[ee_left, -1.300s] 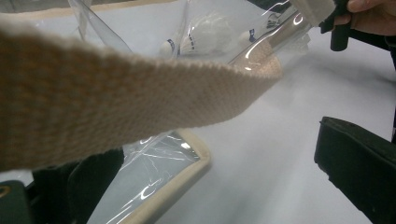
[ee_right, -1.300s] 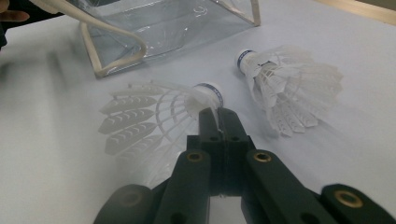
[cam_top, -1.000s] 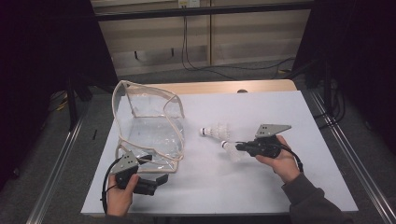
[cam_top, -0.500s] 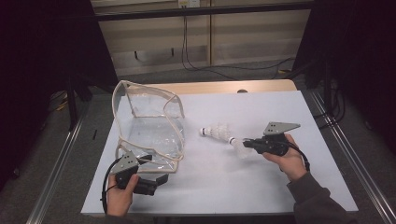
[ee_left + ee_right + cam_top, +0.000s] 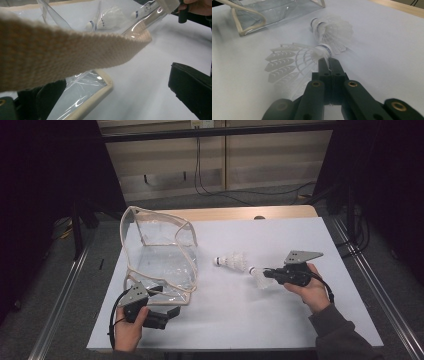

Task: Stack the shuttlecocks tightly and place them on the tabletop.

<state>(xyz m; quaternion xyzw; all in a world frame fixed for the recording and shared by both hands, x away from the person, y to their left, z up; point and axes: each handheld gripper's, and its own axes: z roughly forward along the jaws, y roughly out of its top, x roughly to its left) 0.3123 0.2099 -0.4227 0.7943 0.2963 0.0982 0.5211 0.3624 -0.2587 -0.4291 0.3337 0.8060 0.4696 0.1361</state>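
My right gripper (image 5: pixel 266 273) (image 5: pixel 328 60) is shut on a white shuttlecock (image 5: pixel 257 277) (image 5: pixel 294 60), pinching it just behind its cork, right of the table's middle. Its skirt fans out to the left in the right gripper view. A second shuttlecock (image 5: pixel 234 261) (image 5: pixel 333 28) lies on the white table just beyond. A clear plastic bag (image 5: pixel 162 255) (image 5: pixel 82 87) with beige webbing trim stands at the left. My left gripper (image 5: pixel 167 314) (image 5: pixel 112 82) sits at the bag's near corner, jaws wide apart, the corner between them. The bag's beige strap (image 5: pixel 62 52) drapes across in front of its camera.
The white table sheet (image 5: pixel 300 320) reaches to a wooden strip (image 5: pixel 235 213) at the back. Metal rails (image 5: pixel 380 290) run along both sides. Cables hang against the back wall. Bare sheet lies between the two hands and along the front edge.
My right gripper has shifted slightly to the right with the shuttlecock in it, drawing it away from the one lying on the table. The left hand has stayed put.
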